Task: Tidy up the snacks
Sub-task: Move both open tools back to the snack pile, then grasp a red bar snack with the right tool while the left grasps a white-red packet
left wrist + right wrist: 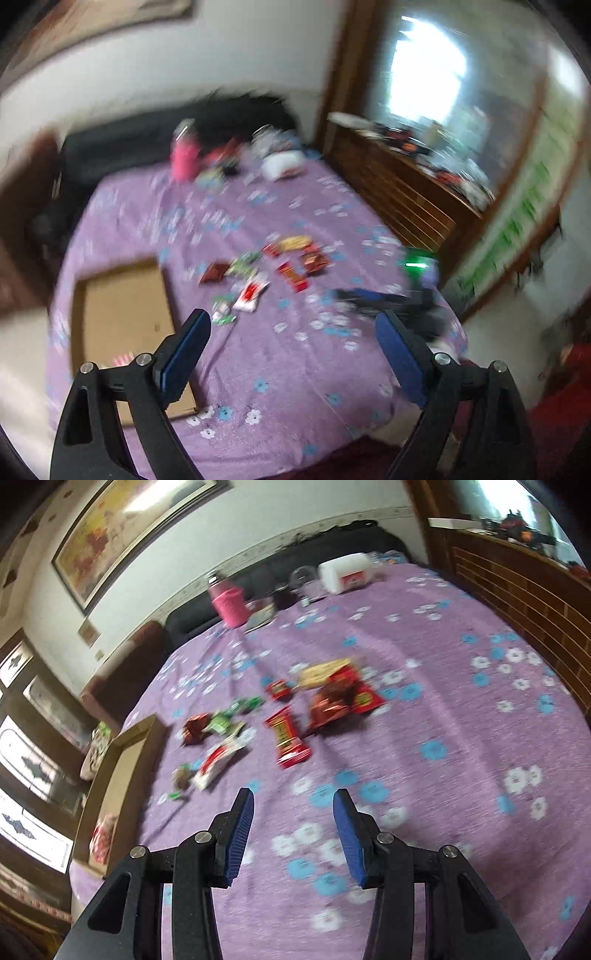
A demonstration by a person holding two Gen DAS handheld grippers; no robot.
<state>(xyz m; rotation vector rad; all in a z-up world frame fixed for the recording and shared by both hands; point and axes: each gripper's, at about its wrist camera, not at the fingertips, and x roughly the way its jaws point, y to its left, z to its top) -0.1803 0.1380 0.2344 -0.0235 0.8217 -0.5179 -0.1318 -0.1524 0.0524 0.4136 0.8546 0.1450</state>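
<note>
On the bed spread with the purple cloth printed in white and blue flowers [461, 709], your stock lies in one loose scatter at mid-surface: a long red-and-yellow wrapped snack bar [287, 738], a white-and-red flat sachet [218, 762], small green-wrapped sweets [236, 710], a dark red foil packet [195, 729] and a crumpled red snack bag [341, 698] with a pale yellow packet [321, 672] just behind it. The shallow brown cardboard box [125, 314] sits at the cloth's near edge beside the scatter, open-topped, presumably as the collecting place; something red-and-white already lies in its near corner. Your left gripper [293, 350] hangs over the cloth with its blue-padded fingers [184, 350] spread wide and empty. Your right gripper [293, 834] points down toward the snacks, fingers partly apart, nothing between them. A pink cylindrical bottle [229, 603] and a white tub [345, 574] stand well apart at the far end.
</note>
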